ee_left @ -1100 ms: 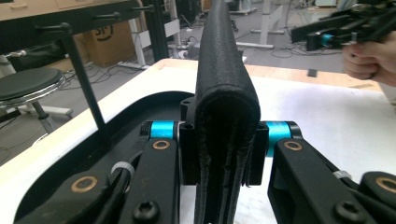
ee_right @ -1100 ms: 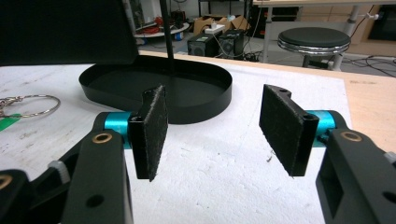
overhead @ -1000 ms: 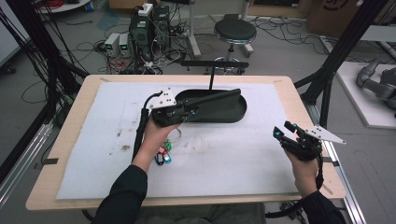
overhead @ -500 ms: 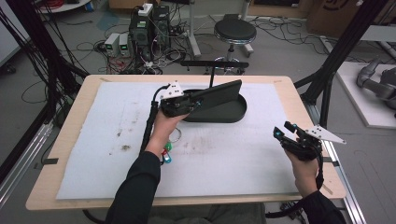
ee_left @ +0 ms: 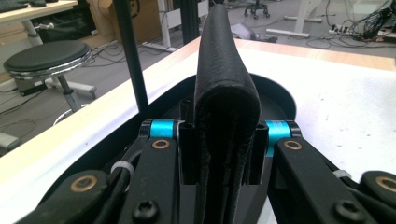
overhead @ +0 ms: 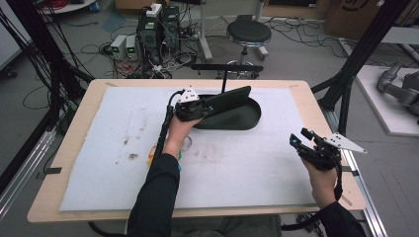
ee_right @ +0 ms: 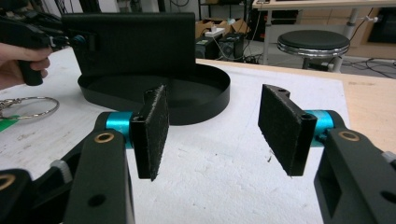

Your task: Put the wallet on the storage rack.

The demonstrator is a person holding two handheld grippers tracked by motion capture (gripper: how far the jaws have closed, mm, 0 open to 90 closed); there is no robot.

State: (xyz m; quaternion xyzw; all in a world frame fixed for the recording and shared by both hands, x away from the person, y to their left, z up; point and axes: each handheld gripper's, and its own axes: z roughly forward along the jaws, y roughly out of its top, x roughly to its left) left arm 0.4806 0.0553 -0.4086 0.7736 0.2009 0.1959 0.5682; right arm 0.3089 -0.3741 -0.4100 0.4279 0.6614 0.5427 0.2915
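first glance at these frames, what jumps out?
The left gripper is clamped on a black folded wallet, held up over the black oval tray at the far middle of the white mat. The right gripper hovers open and empty near the mat's right edge. A key ring with coloured tags lies on the mat beside the left wrist.

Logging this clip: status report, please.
Left gripper shut on black wallet, held over oval black tray. Right gripper open, idle. Key ring beside tray, not obstructing.
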